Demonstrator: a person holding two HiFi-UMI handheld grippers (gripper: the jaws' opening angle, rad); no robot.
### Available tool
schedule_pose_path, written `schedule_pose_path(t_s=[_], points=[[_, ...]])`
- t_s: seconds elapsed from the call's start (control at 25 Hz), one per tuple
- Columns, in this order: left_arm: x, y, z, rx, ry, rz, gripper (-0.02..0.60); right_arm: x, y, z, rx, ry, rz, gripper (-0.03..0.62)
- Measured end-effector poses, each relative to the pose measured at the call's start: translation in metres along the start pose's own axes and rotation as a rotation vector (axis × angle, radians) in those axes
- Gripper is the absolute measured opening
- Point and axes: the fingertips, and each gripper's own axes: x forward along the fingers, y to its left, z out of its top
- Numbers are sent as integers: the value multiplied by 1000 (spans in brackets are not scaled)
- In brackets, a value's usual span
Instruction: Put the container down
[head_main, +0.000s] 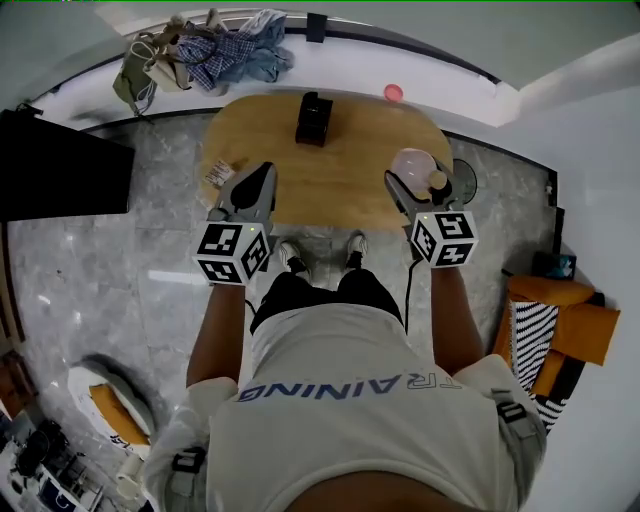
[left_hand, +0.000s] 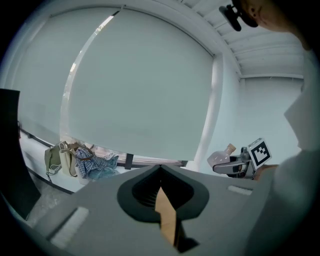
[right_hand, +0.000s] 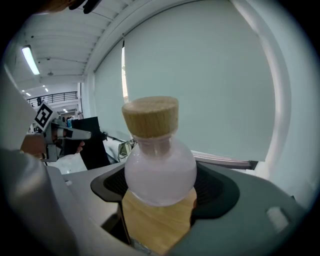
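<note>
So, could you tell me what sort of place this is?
Probably an office or studio room: a wooden table on a grey stone floor, a wide roller blind, and clothes heaped on the ledge.

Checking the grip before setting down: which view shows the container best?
The right gripper view: the container fills the centre, cork stopper up, round body clamped by the right gripper. The head view shows it small, from above, over the table. The left gripper view shows it tiny, side-on.
</note>
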Motion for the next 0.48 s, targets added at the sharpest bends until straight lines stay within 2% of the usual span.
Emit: schedule_pose_path(t_s=[0.2,0.48], points=[[43,-6,-26,-31,51,17,0,40,-30,-49,-11,75,11,403],[87,-7,-93,-63,132,66,0,107,-62,-159,16,225,45,403]])
